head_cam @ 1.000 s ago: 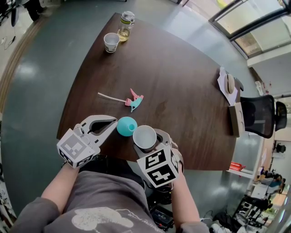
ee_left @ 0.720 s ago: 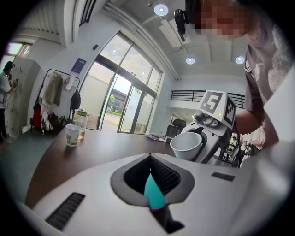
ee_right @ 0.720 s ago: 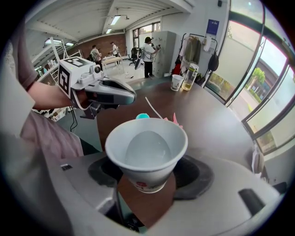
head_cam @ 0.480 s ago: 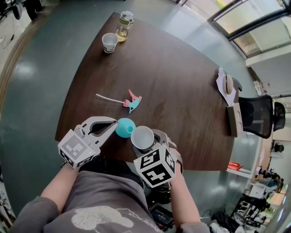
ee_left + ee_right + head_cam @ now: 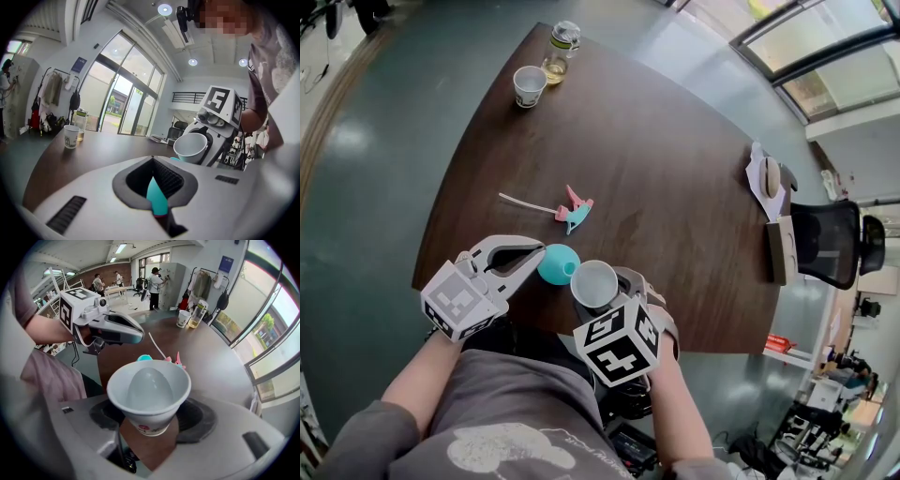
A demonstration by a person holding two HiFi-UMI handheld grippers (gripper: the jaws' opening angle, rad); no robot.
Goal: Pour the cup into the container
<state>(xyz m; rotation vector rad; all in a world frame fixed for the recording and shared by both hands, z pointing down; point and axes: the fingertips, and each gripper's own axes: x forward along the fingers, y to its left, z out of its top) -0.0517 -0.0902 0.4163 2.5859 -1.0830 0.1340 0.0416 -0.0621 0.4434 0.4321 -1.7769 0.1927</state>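
I see right claw (image 5: 149, 427) slightly turned since before | pinches tilted white cup (image 5: 149, 390) | left claw (image 5: 540, 260) pinches teal container (image 5: 558, 263)

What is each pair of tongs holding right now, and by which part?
The left tongs pinch the small teal round container by its edge. The right tongs clasp the white paper cup around its lower half, near the base.

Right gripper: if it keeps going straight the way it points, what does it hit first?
Probably the teal container, which sits just past the rim of the cup in its jaws. The clip lies farther on. Depth is unclear.
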